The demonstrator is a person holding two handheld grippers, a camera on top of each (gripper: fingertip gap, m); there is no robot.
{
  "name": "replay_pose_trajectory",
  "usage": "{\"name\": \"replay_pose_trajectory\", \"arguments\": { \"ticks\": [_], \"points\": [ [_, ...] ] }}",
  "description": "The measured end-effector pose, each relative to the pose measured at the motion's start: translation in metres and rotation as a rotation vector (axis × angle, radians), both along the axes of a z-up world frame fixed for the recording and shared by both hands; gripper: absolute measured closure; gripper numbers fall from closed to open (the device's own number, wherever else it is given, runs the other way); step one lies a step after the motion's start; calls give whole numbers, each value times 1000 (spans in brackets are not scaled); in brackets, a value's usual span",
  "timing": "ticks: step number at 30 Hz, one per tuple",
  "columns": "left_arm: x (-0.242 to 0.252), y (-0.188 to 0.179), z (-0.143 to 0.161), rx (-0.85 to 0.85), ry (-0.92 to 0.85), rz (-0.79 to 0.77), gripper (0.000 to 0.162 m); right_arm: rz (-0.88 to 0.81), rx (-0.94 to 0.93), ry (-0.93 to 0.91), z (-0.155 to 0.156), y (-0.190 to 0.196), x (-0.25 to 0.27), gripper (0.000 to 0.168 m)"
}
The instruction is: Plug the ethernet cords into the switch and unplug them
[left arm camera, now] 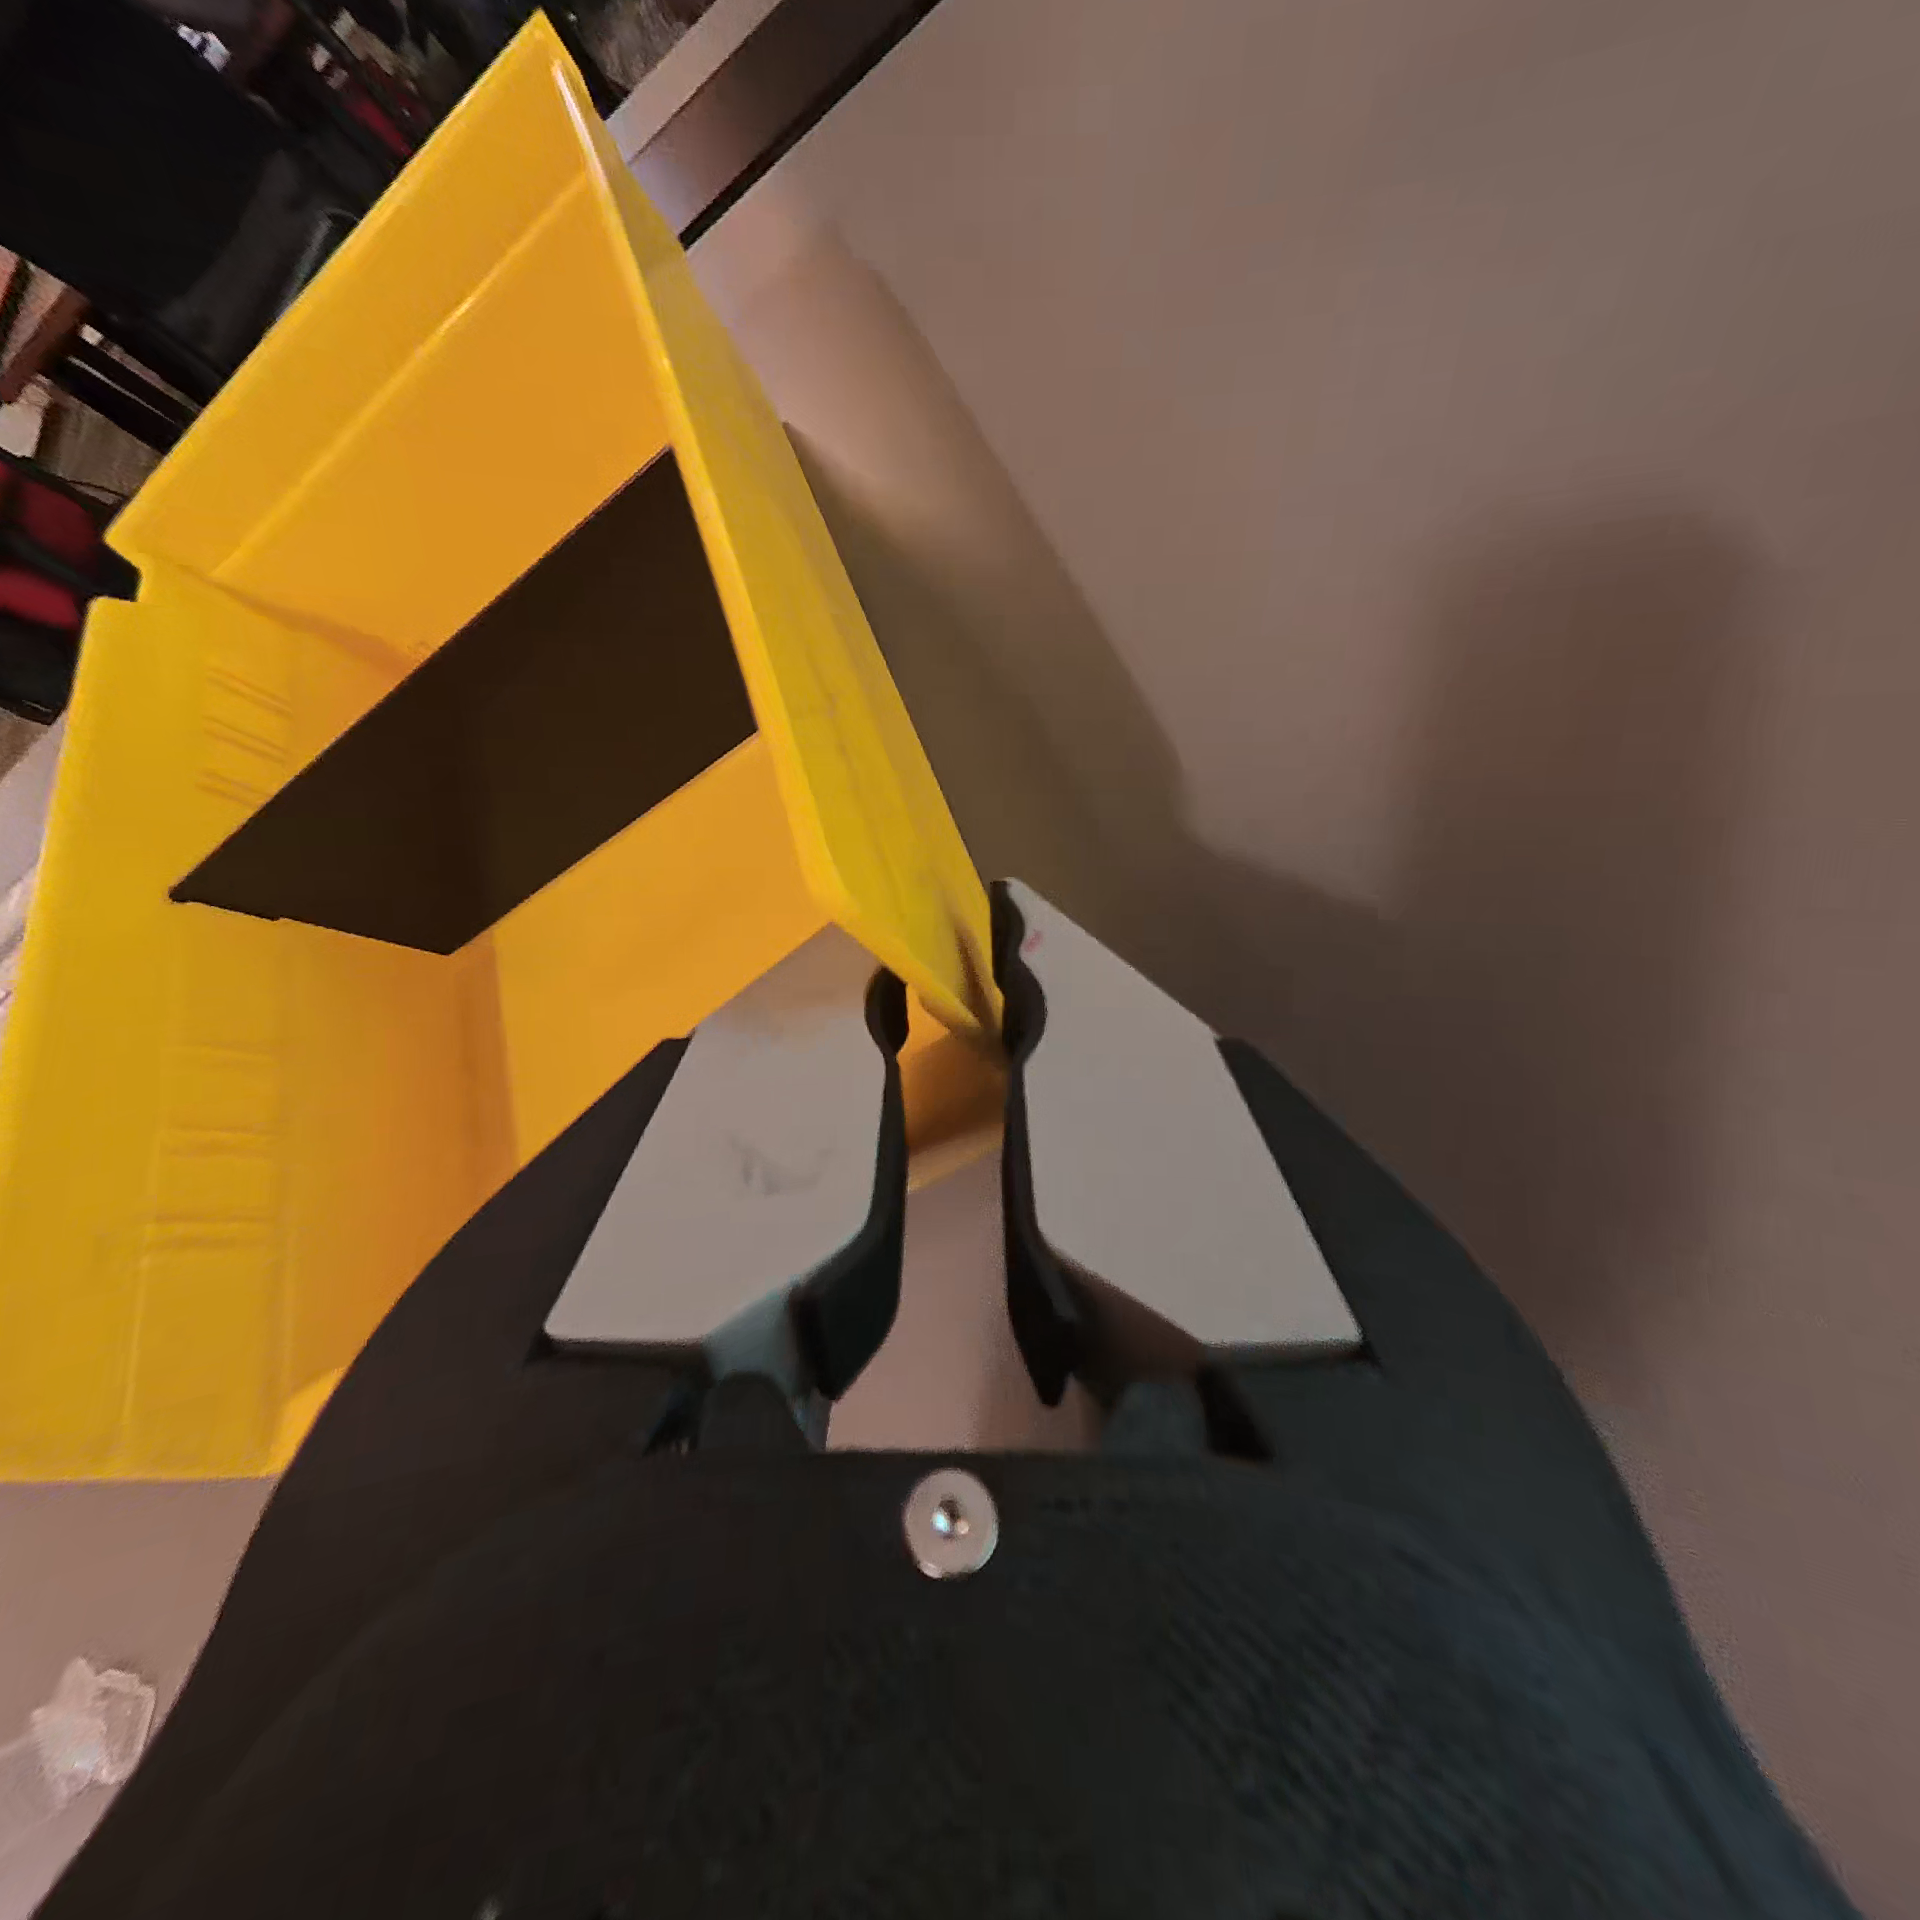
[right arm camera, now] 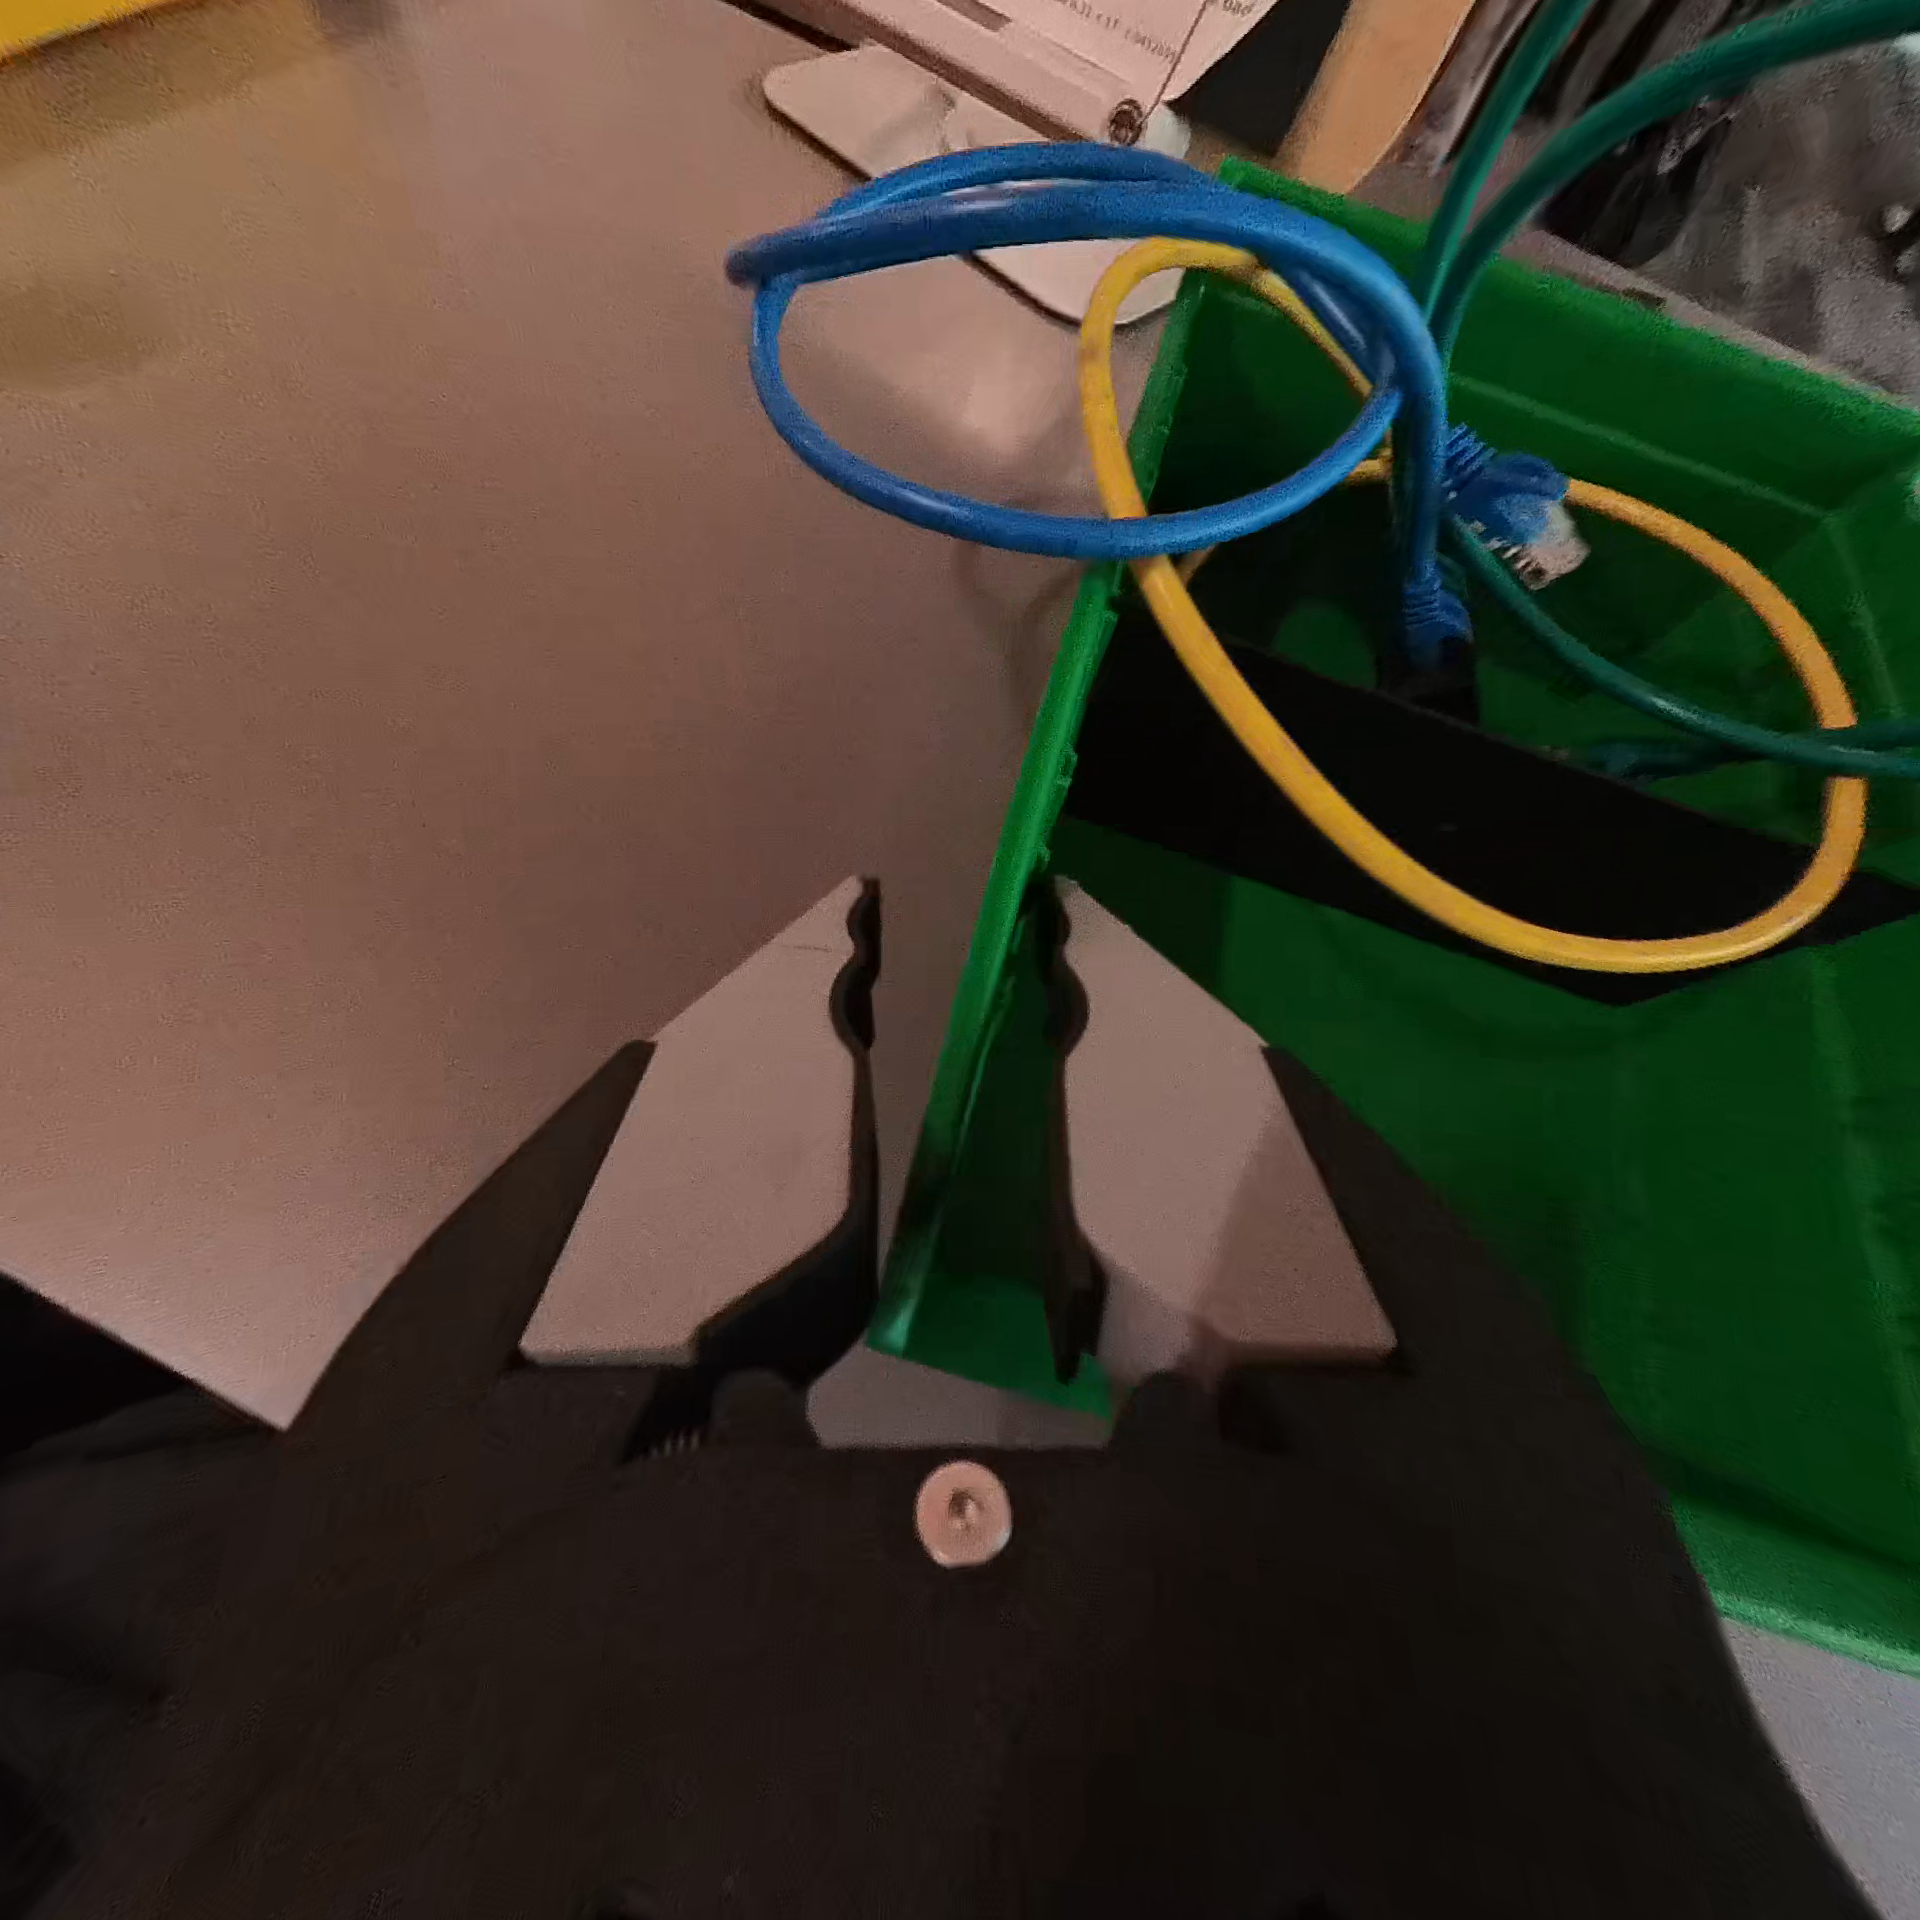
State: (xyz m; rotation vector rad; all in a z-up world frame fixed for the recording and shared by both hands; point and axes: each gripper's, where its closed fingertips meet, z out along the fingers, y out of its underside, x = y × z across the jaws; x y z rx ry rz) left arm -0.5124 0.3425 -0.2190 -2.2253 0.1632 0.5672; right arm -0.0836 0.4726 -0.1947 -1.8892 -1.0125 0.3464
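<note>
Left gripper (left arm camera: pixel 943 987) is clamped on the near corner of a yellow bin's (left arm camera: pixel 343 644) side wall, with a black divider (left arm camera: pixel 488 748) across the inside. Right gripper (right arm camera: pixel 961 977) straddles the green bin's (right arm camera: pixel 1455 1143) near wall, fingers either side, but there's a visible gap on the outer side, so it's not squeezing yet. Farther in, a yellow cord (right arm camera: pixel 1455 894) loops over a black divider, a blue cord (right arm camera: pixel 935 499) spills over the wall onto the table (right arm camera: pixel 416 623), and green cords (right arm camera: pixel 1662 94) run toward the far edge. Can't make out the switch.
</note>
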Motion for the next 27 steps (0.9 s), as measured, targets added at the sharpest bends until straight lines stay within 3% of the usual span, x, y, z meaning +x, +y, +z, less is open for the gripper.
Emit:
{"name": "replay_pose_trajectory", "arguments": {
  "ticks": [1, 5, 9, 15, 21, 27],
  "points": [
    [-1, -1, 0, 1, -13, -2, 152, -19, 42, -37, 0, 2, 1, 148],
    [-23, -17, 24, 93, -62, 24, 161, -41, 46, -47, 1, -10, -14, 148],
    [-29, -34, 51, 179, -172, -15, 161, -60, 40, -15, 2, -26, -38, 149],
    [-37, -60, 99, 280, -129, -2, 160, -1, 14, -1, 3, -63, -98, 145],
    [-37, -91, 147, 396, -111, 1, 160, 121, -26, 20, 3, -110, -197, 132],
    [-35, -123, 186, 490, -23, 25, 160, 272, -106, 87, 5, -164, -328, 113]
  ]
}}
